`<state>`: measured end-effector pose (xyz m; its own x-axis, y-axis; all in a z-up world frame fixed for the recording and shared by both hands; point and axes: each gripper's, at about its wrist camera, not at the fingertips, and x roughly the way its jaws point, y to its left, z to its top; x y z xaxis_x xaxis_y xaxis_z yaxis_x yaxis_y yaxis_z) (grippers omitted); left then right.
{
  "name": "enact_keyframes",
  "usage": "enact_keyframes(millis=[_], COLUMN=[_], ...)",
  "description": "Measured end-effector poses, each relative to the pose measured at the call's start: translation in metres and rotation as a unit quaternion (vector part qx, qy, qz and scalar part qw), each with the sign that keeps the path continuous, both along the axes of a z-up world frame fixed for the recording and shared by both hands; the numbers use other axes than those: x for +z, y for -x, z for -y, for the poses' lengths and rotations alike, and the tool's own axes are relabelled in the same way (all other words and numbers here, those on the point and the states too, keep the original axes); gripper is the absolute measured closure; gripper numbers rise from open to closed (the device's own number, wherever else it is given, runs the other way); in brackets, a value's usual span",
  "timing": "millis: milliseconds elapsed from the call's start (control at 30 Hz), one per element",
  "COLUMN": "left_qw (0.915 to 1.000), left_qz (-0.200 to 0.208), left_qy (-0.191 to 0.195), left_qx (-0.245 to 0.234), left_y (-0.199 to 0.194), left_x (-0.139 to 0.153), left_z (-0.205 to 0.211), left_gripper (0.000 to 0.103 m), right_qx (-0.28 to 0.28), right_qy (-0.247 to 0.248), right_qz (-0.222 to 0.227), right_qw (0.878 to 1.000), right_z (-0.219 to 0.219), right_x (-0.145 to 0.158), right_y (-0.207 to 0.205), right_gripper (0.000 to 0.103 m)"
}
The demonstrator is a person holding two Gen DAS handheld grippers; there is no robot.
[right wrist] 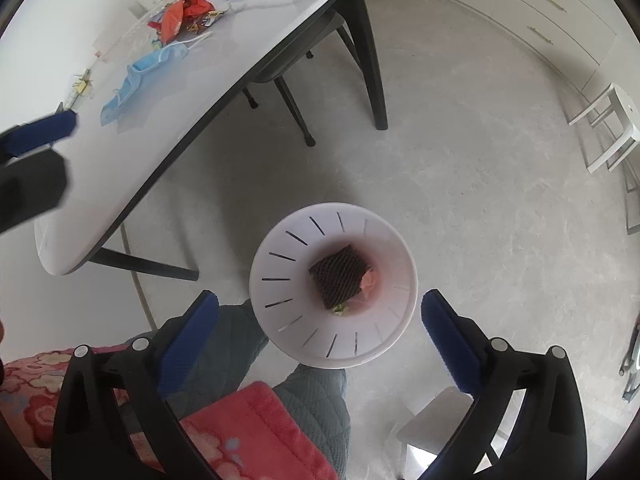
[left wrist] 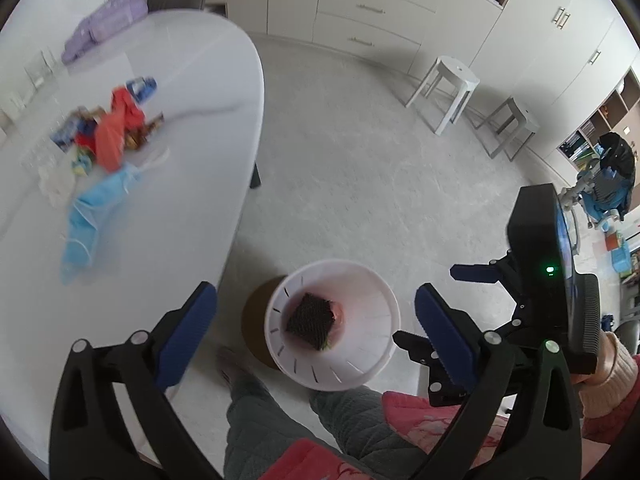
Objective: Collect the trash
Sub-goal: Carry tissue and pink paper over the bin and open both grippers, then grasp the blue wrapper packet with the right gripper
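Observation:
A white slotted trash bin (left wrist: 332, 324) stands on the floor beside the table; a dark quilted item (left wrist: 310, 318) and a bit of pink wrapper lie in its bottom. It also shows in the right wrist view (right wrist: 334, 284). A pile of trash sits on the white table (left wrist: 180, 160): red and orange wrappers (left wrist: 116, 128), blue face masks (left wrist: 94, 208), a blue packet (left wrist: 142, 86). My left gripper (left wrist: 316, 328) is open and empty above the bin. My right gripper (right wrist: 320, 328) is open and empty above the bin too; it appears in the left wrist view (left wrist: 540, 300).
A purple pouch (left wrist: 108, 20) lies at the table's far end. White stools (left wrist: 444, 88) stand by the cabinets (left wrist: 372, 8). A dark chair (right wrist: 304, 60) is tucked under the table. The person's legs (right wrist: 240, 352) are just beside the bin.

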<state>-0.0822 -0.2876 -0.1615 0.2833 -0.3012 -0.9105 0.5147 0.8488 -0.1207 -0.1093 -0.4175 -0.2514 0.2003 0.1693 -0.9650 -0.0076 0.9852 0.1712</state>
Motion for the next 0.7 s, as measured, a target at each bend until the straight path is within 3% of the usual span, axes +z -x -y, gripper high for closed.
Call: enact_keyframes(millis=[300,700], left_qw=[0.9996,0.9947], left_qz=[0.024,0.068], left_qy=[-0.003,-0.011], left_qx=[0.011,0.077], left_y=[-0.015,-0.063], left_x=[0.016,0.037], left_z=[-0.021,-0.113], left_gripper=[0.008,0.008], right_qx=[-0.026,-0.02], right_qy=[0.031,0.047], right_qz=[0.022,0.08], right_qw=[0.999,0.995], right_z=[0.0,-0.051], right_x=[0.022,0.067], right_y=[-0.016,-0.064], right_gripper=[0.003,0.003])
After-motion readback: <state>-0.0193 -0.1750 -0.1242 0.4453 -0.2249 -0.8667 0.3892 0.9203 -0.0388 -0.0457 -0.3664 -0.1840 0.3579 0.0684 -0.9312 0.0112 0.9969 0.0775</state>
